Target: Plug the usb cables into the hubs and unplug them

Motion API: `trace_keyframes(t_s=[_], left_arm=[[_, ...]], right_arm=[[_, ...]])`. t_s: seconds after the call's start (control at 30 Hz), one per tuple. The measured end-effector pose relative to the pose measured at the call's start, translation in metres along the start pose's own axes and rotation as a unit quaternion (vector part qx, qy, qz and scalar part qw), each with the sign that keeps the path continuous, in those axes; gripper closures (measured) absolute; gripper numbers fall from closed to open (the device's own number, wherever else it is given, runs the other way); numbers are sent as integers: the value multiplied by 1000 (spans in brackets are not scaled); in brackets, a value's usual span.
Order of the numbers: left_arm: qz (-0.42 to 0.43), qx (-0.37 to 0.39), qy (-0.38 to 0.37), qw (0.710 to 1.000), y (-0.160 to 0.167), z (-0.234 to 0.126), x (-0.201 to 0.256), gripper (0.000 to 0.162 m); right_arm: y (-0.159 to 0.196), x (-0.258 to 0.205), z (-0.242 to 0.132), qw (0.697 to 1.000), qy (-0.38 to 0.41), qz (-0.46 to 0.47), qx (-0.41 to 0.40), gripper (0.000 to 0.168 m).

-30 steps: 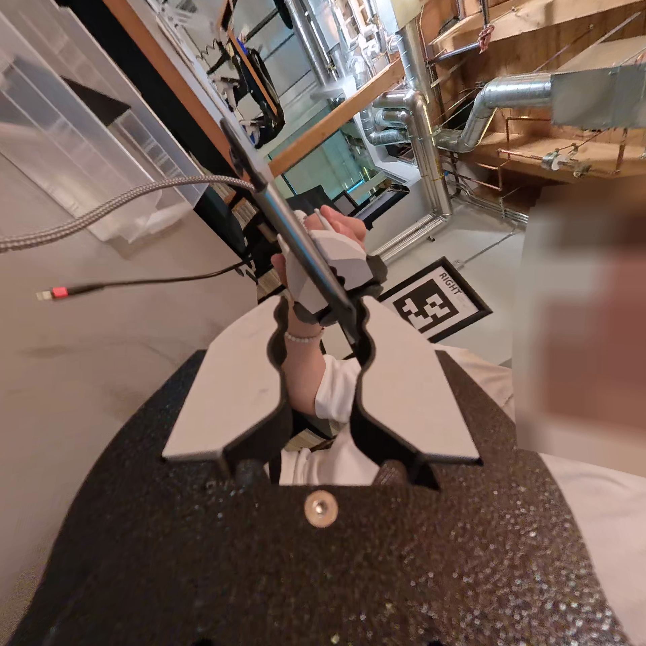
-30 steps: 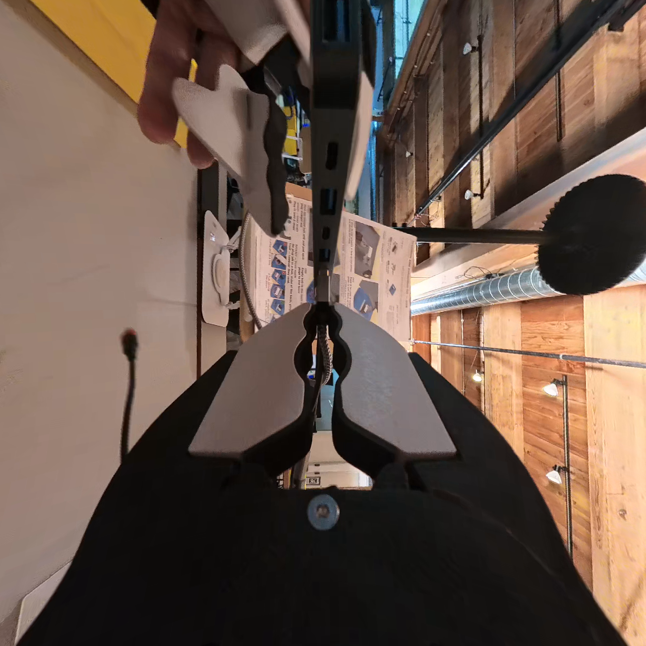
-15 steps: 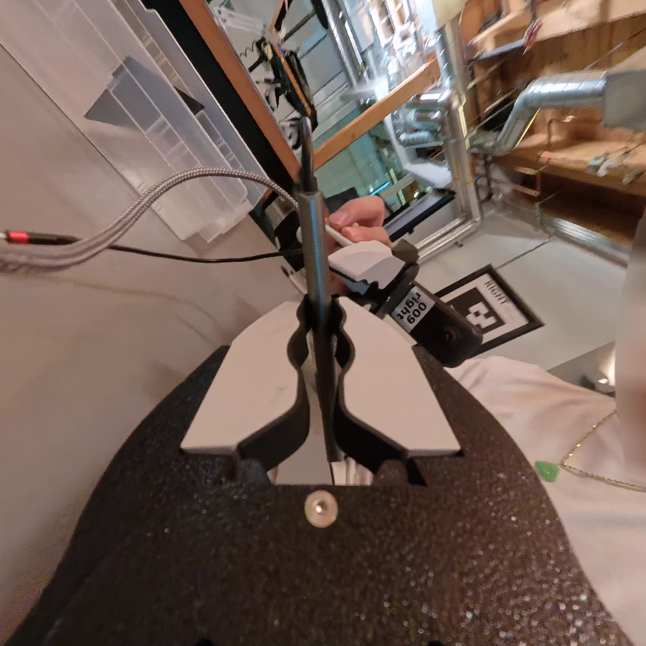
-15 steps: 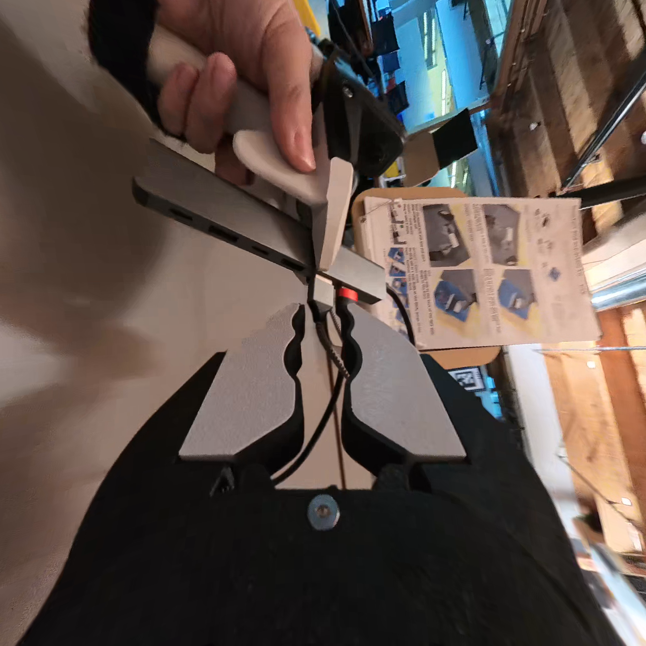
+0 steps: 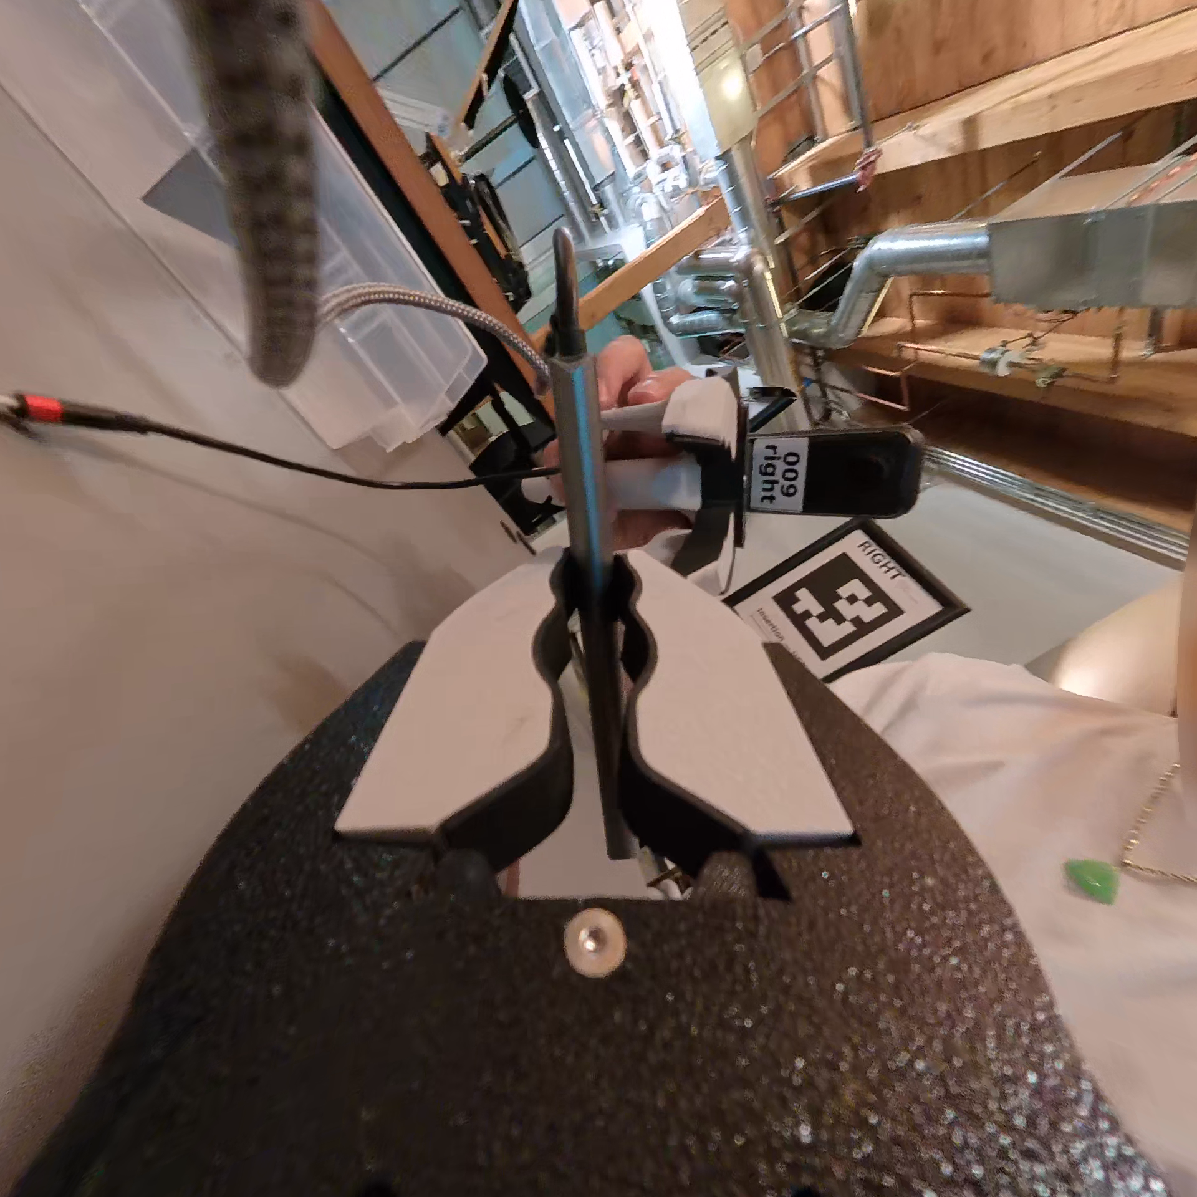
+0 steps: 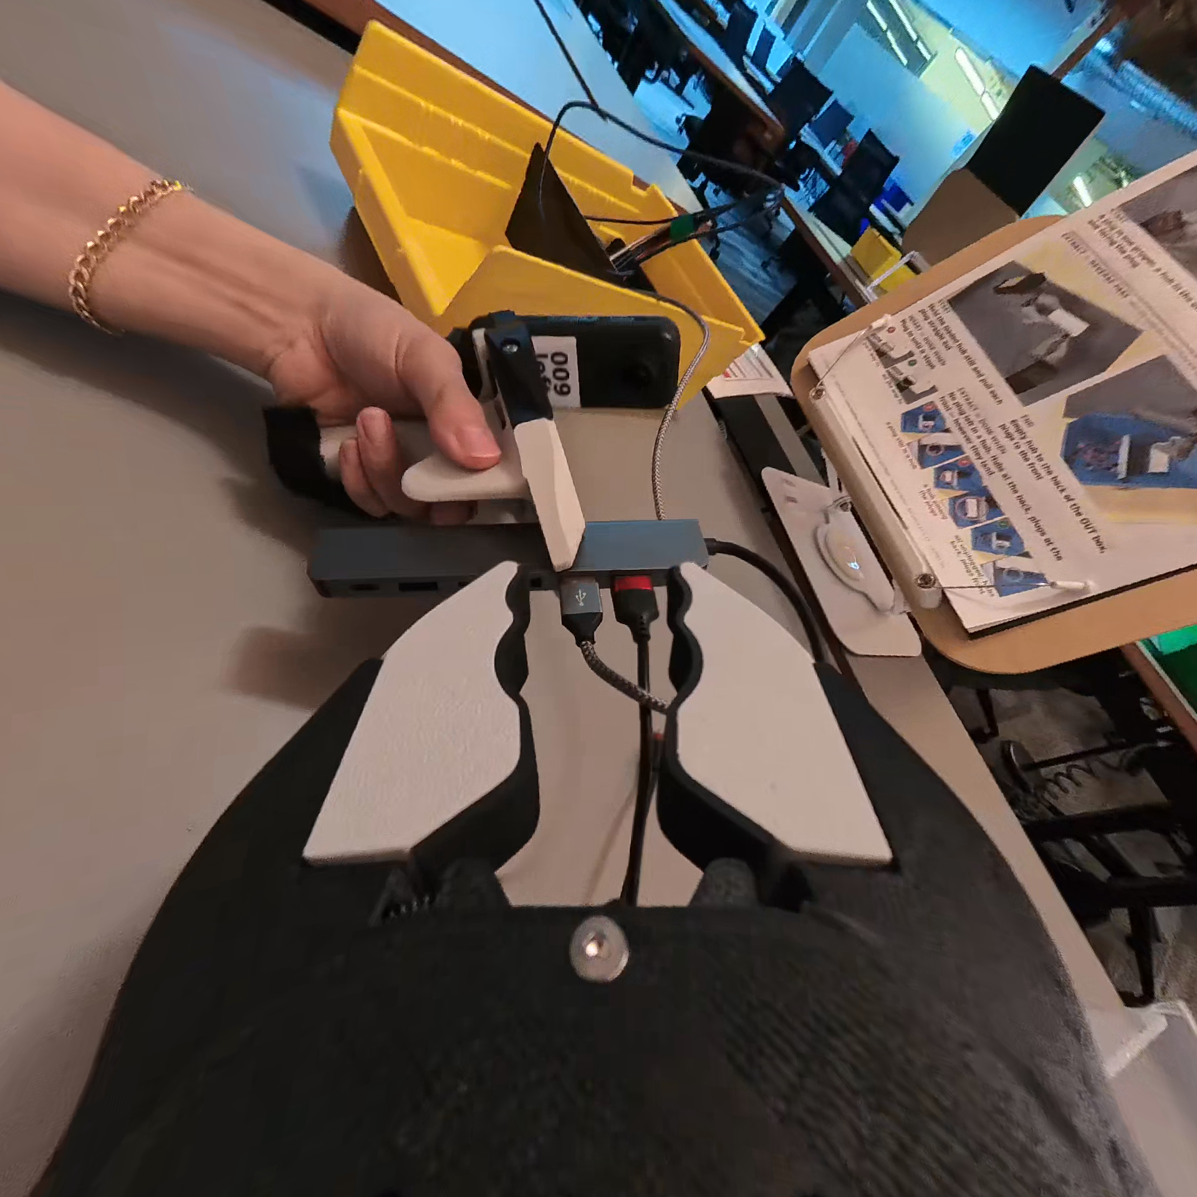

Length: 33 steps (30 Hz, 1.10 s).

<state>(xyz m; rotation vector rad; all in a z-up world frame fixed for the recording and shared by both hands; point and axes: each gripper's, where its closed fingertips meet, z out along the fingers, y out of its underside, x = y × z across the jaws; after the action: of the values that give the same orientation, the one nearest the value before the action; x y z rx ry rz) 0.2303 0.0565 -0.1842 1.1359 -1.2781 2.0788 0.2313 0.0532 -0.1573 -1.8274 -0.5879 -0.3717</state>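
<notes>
Left gripper (image 5: pixel 591 570) clamped narrow on the slim grey hub (image 5: pixel 586 518), jaws pressed against both flat faces so the hub stands edge-on, running from 6 o'clock up to 12 o'clock between them. In the right wrist view, same hub (image 6: pixel 453 550) lying horizontal across the middle, pinched from above by a white finger (image 6: pixel 550 479) of the left gripper, a hand (image 6: pixel 369 382) with a gold bracelet (image 6: pixel 110 246) coming in from 9 o'clock. Right gripper (image 6: pixel 599 576) spread wide, jaws either side of two plugs and touching neither: a grey plug on a braided cable (image 6: pixel 581 599) and, just beside it toward 3 o'clock, a red-collared plug on a thin black cable (image 6: pixel 636 599), both seated in the hub's near edge. Both cables trailing down toward 6 o'clock between the open jaws. Hub's own black lead (image 6: pixel 764 583) leaving its end toward 3 o'clock. Empty ports visible along the hub toward 9 o'clock. Yellow bin (image 6: pixel 518 214) behind the hand at 12 o'clock, on the grey table (image 6: pixel 162 648); instruction board with pictures (image 6: pixel 1010 414) at 2 o'clock. In the left wrist view, a blurred braided cable (image 5: pixel 272 194) hanging close to the lens at 11 o'clock, a loose red-tipped connector (image 5: pixel 39 409) at 9 o'clock on the table, a clear plastic bin (image 5: pixel 363 350) behind it, and a black-and-white marker tag (image 5: pixel 848 615) at 3 o'clock.
</notes>
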Motion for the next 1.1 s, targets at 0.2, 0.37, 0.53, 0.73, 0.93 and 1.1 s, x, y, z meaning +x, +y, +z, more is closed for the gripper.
trace_keyframes(t_s=[0.2, 0.37, 0.53, 0.73, 0.93, 1.1], left_arm=[[3, 11, -16, 1000, -2, -18, 2, 152], [6, 3, -18, 1000, -3, -25, 9, 153], [15, -11, -32, 999, -1, -26, 10, 152], [5, -13, -34, 999, 1, -25, 6, 152], [-9, -11, -46, 999, 2, -25, -1, 152], [-22, -4, -54, 998, 2, -27, -6, 152]], right_arm=[[5, -7, 11, 999, -18, 26, 4, 132], [7, -14, 21, 999, -33, 30, 20, 142], [4, -17, 20, 996, -45, 47, 59, 146], [9, -13, 19, 994, -43, 64, 73, 150], [16, -15, 26, 995, -41, 61, 64, 161], [22, -15, 30, 995, -41, 72, 58, 162]])
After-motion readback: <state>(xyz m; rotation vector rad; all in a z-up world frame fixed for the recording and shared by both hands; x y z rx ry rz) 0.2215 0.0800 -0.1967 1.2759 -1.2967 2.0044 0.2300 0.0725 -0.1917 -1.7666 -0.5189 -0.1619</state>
